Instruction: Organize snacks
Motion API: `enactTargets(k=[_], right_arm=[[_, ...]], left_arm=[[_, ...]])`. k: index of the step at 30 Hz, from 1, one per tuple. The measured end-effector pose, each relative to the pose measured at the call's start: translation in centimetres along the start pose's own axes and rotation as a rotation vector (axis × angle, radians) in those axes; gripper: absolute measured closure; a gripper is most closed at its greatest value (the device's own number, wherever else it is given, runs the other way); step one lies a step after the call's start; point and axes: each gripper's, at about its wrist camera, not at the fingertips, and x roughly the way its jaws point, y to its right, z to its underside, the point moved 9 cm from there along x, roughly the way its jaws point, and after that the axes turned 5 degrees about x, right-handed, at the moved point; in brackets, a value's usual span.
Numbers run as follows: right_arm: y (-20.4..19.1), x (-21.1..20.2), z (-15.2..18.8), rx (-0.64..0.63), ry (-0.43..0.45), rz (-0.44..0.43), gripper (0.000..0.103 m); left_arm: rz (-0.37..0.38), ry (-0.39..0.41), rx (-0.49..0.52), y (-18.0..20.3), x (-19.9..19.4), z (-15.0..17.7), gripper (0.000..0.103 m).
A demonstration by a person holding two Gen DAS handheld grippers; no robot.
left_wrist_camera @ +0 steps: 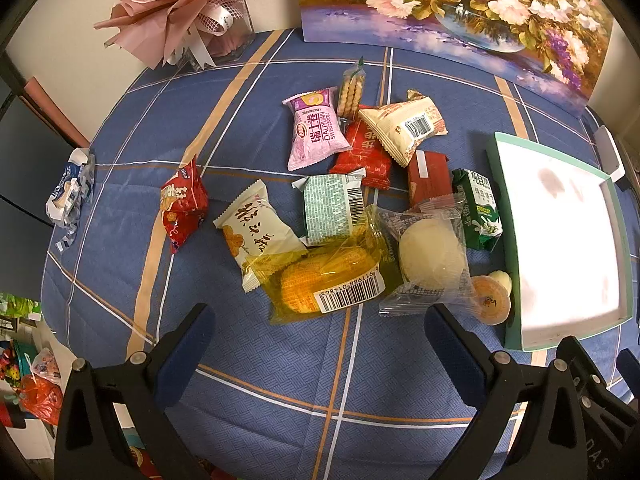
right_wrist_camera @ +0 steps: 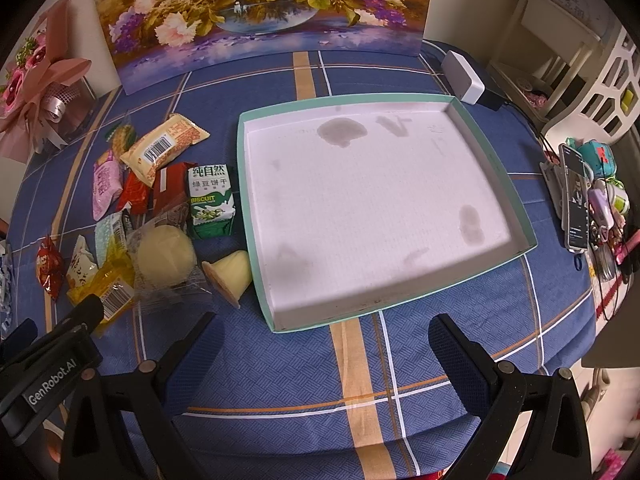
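Both tongs, left (left_wrist_camera: 316,320) and right (right_wrist_camera: 324,328), are hovering spread and empty: snacks (left_wrist_camera: 332,216) are awaiting sorting into the bare tray (right_wrist_camera: 256,216).

Open cloth in front of both my tongs; clutter sits further in.

My left gripper (left_wrist_camera: 320,320) faces the yellow packet (left_wrist_camera: 320,280) almost at its tips. My right gripper (right_wrist_camera: 324,332) faces the tray (right_wrist_camera: 256,216), its floor bare; a cone-shaped jelly cup (right_wrist_camera: 232,276) seems wedged against its left wall.
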Motion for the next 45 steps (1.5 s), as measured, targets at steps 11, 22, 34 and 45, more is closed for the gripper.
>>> enactTargets(k=[11,22,34,45], right_arm=[[-1.3,0.4,0.0,-0.027,-0.009,-0.034,0.0],[-9.4,1.3,0.0,-0.102,-0.037,-0.24,0.0],[-13.0,2.8,-0.6,-0.131,-0.03,-0.306,0.009],[-14.8,5.2,-0.8,-0.174,-0.077,-0.293,0.027]], left_arm=[[0.003,-0.023,-0.071,-1.8,0.6,-0.2,0.0],[0.01,-0.104,-0.404,-10.9,3.4,1.4,0.0],[0.11,-0.157,-0.481,-11.0,6.6,1.3,0.0],[0.122,-0.144,-0.447,-9.4,10.3,-3.3,0.0]])
